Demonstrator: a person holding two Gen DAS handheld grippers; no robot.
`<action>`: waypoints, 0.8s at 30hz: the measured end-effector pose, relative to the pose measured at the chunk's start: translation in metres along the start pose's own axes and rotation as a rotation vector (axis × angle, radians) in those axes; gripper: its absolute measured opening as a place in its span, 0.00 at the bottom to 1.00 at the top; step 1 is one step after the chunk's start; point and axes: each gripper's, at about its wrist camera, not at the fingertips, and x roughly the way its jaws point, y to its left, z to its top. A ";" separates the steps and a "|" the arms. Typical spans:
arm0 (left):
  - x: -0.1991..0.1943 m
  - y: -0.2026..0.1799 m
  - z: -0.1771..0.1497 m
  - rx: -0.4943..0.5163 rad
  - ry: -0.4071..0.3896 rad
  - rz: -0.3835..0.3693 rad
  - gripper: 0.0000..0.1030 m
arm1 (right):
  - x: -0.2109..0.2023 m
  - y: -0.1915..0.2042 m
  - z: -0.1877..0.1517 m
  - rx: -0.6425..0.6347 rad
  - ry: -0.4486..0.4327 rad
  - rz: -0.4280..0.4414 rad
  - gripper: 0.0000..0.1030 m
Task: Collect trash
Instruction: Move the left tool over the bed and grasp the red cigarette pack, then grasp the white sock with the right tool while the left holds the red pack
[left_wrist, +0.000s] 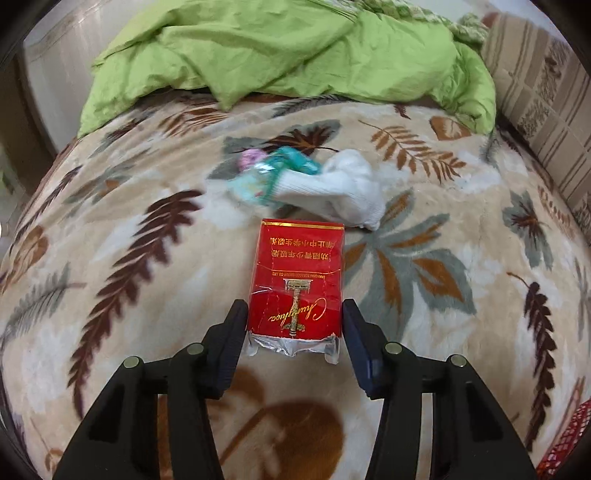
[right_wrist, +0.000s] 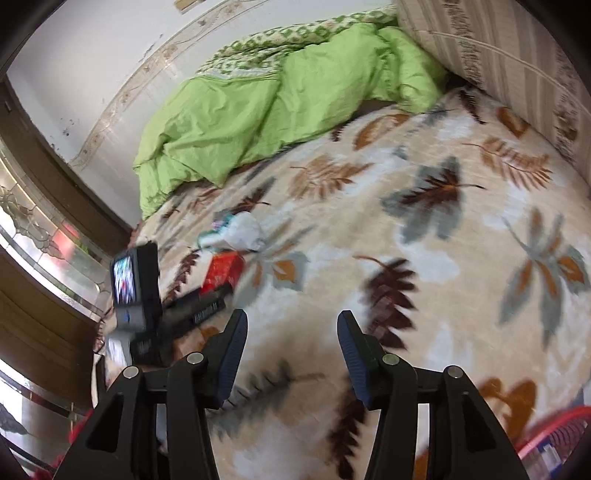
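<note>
A red cigarette pack (left_wrist: 295, 273) with torn foil at its near end lies on the leaf-patterned blanket (left_wrist: 110, 229). My left gripper (left_wrist: 294, 314) is shut on it, one pad against each long side. Just beyond the pack lie a teal and pink wrapper (left_wrist: 266, 173) and a white sock (left_wrist: 340, 188). In the right wrist view the left gripper's body (right_wrist: 177, 314) reaches in from the left to the red pack (right_wrist: 223, 273), with the white sock (right_wrist: 243, 230) behind it. My right gripper (right_wrist: 291, 321) hangs open over bare blanket (right_wrist: 424, 258), nothing between its fingers.
A crumpled green duvet (left_wrist: 288, 55) covers the far end of the bed. A striped headboard cushion (left_wrist: 543, 92) runs along the right. A red mesh basket (right_wrist: 554, 435) shows at the lower right corner. A wall and a dark door frame (right_wrist: 55, 166) stand to the left.
</note>
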 end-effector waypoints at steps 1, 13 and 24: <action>-0.007 0.007 -0.004 -0.021 0.000 -0.005 0.49 | 0.008 0.008 0.006 -0.008 0.002 0.013 0.56; -0.025 0.066 -0.018 -0.148 -0.077 0.083 0.49 | 0.148 0.067 0.062 -0.023 0.093 0.044 0.65; -0.030 0.076 -0.017 -0.185 -0.099 0.072 0.49 | 0.227 0.076 0.060 -0.045 0.147 -0.032 0.35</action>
